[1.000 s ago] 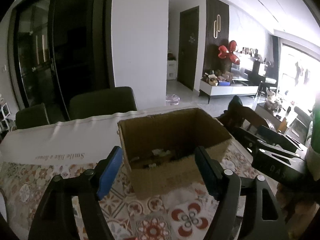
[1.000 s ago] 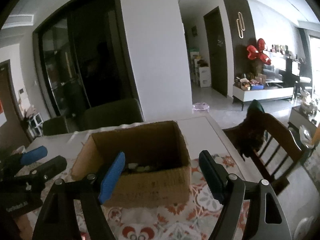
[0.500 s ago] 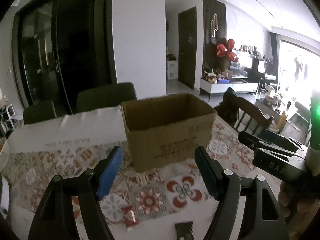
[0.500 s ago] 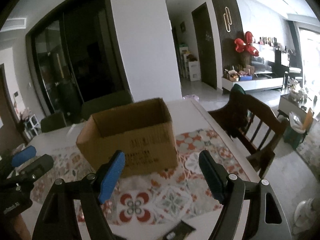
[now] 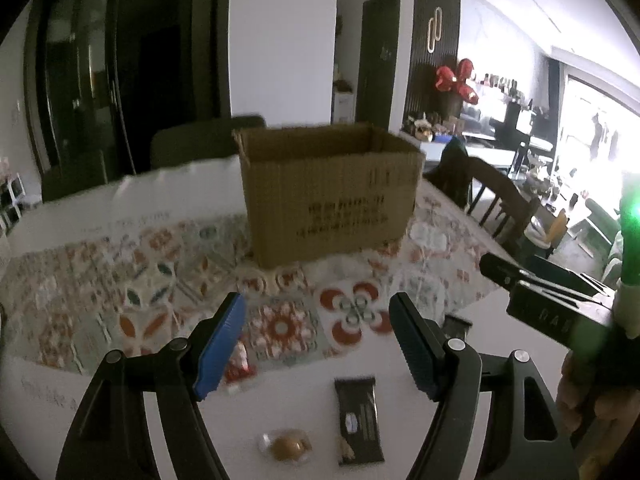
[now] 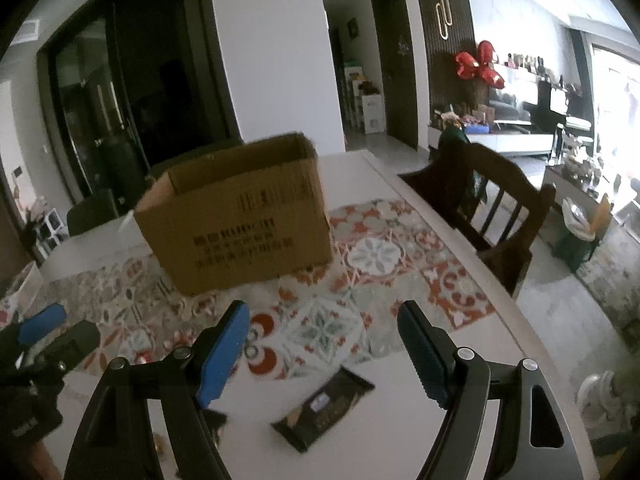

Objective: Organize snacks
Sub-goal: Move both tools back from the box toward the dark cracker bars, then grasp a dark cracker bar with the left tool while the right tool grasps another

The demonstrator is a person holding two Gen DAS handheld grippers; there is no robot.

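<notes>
Cardboard box (image 5: 328, 188) stands open-topped on a patterned cloth (image 5: 160, 276) w/ red and green flower tiles, which covers the far part of the white surface (image 5: 304, 412). Its printed side faces both cameras; what is inside cannot be seen from here.

Left claw (image 5: 316, 344) hangs above the near edge of the surface, jaws wide apart, blue pads facing each other, nothing between them. Below it, on the bare white part, lie the snacks: a dark flat packet (image 5: 358, 424) w/ a small light label, lying lengthwise toward the camera; just left of it, apart from it, a small round brown snack in clear wrap (image 5: 286, 446); and a red-and-white wrapped piece (image 5: 238, 368) half hidden behind the left pad, near the cloth's edge. All three are well apart from the box, on the near side of it.

Right claw (image 6: 324, 354) is also wide open and holds nothing. In the right wrist view the dark packet (image 6: 324, 406) lies tilted on the surface under the gap btw. the pads, not touched by them. The left claw shows at the left edge of that view, w/ one blue pad visible.

Beside the surface on the right stands a dark wooden chair (image 6: 492, 204). Behind, a white pillar (image 6: 268, 52) and a red balloon decoration (image 6: 476, 66) in the living room.
</notes>
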